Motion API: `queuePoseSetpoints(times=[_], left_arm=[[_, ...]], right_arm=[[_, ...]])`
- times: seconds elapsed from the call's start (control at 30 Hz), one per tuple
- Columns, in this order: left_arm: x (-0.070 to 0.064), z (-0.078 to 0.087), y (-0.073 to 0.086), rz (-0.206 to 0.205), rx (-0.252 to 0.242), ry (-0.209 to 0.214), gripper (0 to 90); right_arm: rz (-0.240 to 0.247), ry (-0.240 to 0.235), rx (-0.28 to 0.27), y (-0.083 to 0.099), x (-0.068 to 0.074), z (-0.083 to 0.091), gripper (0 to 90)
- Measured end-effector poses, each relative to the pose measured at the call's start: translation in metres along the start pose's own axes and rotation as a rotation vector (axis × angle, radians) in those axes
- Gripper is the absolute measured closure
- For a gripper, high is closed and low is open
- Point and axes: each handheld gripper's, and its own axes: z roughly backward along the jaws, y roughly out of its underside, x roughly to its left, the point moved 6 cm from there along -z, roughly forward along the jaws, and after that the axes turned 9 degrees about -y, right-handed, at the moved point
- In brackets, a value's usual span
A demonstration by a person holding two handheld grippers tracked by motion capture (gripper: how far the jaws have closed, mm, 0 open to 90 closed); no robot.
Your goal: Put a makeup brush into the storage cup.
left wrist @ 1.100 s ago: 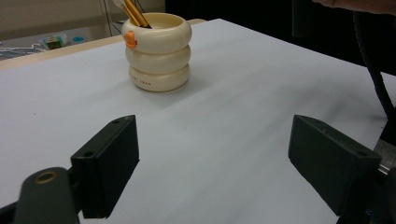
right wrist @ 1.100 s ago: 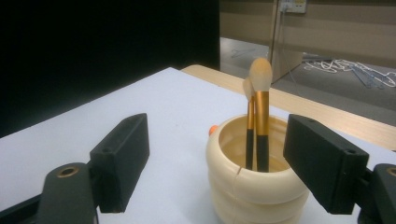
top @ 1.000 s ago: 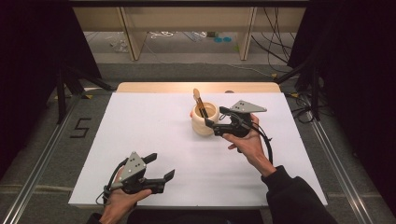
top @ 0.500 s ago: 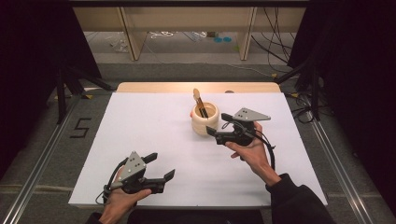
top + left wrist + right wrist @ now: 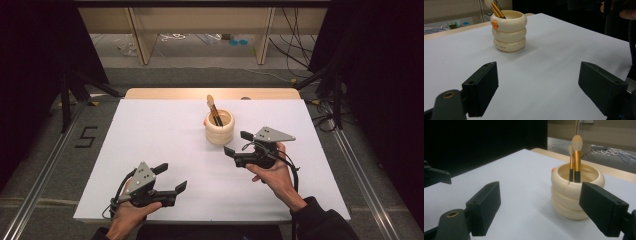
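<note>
- The right tool [image 5: 239, 144] is held just off the near-right side of the cream ringed holder [image 5: 219, 127], its jaws spread wide and closed on nothing. The right gripper view shows the holder partly behind the right-hand jaw, so the tool is beside the holder and apart from it, not around it.
- That stand-off position, with the jaws level and pointed toward the holder, reads as a hand with nothing left to carry; I judge the placing step to be done.
- The left tool [image 5: 171, 178] sits low at the near edge of the bench, toward the near-left corner, well apart from the holder. Its jaws are also wide apart and empty, and it looks parked out of the working hand's way.
- The holder stands upright on the white bench [image 5: 150, 130], right of centre and closer to the far edge. It is made of three stacked rings with a small orange figure [image 5: 495, 24] on the top one.
- Two makeup brushes [image 5: 575, 160], with gold ferrules and black handles, stand bristles up inside the holder, leaning on its far rim, which props them upright.
</note>
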Motion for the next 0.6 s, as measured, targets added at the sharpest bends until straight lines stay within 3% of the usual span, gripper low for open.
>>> queuePoseSetpoints(times=[0.13,0.2,0.33,0.5,0.53,0.6], left_arm=[[0.000,0.000,0.000,-0.005,0.002,-0.002,16.1],[-0.001,0.001,0.001,0.018,0.002,-0.008,16.0],[0.000,0.001,0.001,0.007,0.000,-0.009,16.0],[0.001,0.003,0.000,0.007,-0.007,-0.013,16.1],[0.000,0.002,0.001,0.025,-0.007,-0.015,16.0],[0.000,0.003,0.001,0.023,-0.006,-0.013,16.0]], right_arm=[[0.004,-0.002,-0.006,0.004,0.005,0.004,18.0],[-0.006,-0.018,-0.011,0.007,0.007,0.005,18.0],[0.000,-0.012,-0.012,0.011,0.010,0.010,17.9],[-0.020,-0.032,-0.004,0.020,0.016,0.016,17.2],[-0.014,-0.031,0.008,0.022,0.017,0.018,17.1],[-0.006,-0.032,0.014,0.025,0.018,0.021,16.6]])
